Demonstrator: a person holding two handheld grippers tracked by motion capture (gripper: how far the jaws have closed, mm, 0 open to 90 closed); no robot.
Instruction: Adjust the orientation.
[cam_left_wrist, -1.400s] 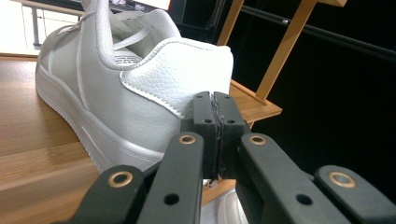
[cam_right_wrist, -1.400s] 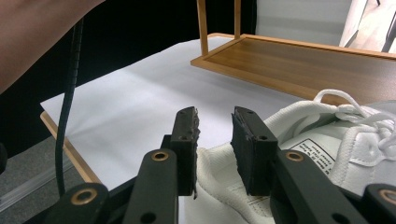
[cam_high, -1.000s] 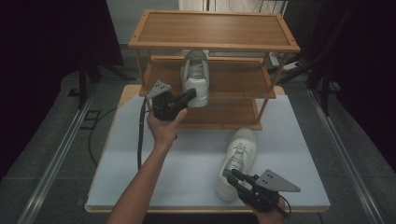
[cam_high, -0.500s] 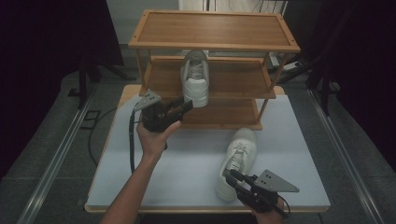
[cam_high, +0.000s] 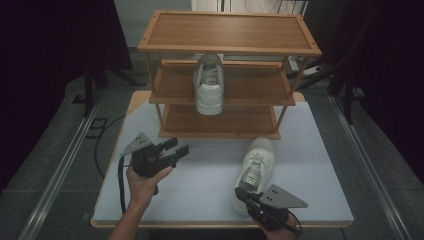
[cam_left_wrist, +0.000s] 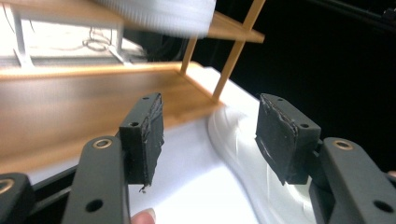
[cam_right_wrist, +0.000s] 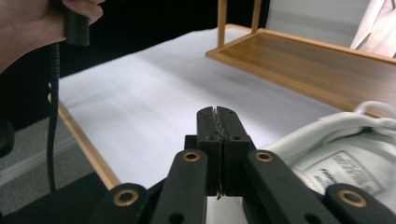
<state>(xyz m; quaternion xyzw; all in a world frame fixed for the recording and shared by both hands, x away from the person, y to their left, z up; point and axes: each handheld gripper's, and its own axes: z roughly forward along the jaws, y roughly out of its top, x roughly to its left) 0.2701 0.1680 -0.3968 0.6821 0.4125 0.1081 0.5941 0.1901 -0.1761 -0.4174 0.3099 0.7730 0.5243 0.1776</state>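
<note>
A white shoe (cam_high: 209, 87) rests on the middle shelf of the wooden rack (cam_high: 230, 35), toe toward me; its sole (cam_left_wrist: 159, 14) shows blurred in the left gripper view. A second white shoe (cam_high: 255, 167) lies on the white table (cam_high: 200, 190). My left gripper (cam_high: 177, 149) hovers over the table's left side. Its jaws have just been opening and stand open (cam_left_wrist: 210, 126) with nothing between them. They point at the table shoe (cam_left_wrist: 243, 140). My right gripper (cam_high: 240, 192) sits at that shoe's heel. Its jaws have just closed and are shut (cam_right_wrist: 217, 116) on nothing, beside the shoe (cam_right_wrist: 336, 149).
The rack's bottom shelf (cam_right_wrist: 317, 60) is bare and close behind the table shoe. The left hand and its cable (cam_right_wrist: 53, 93) hang at the table's left edge. Dark floor and metal rails (cam_high: 65, 165) flank the table.
The left hand pulled back from the shelf shoe, moving left and down over the table, and its jaws opened. The right gripper's jaws closed; that hand stayed put.
</note>
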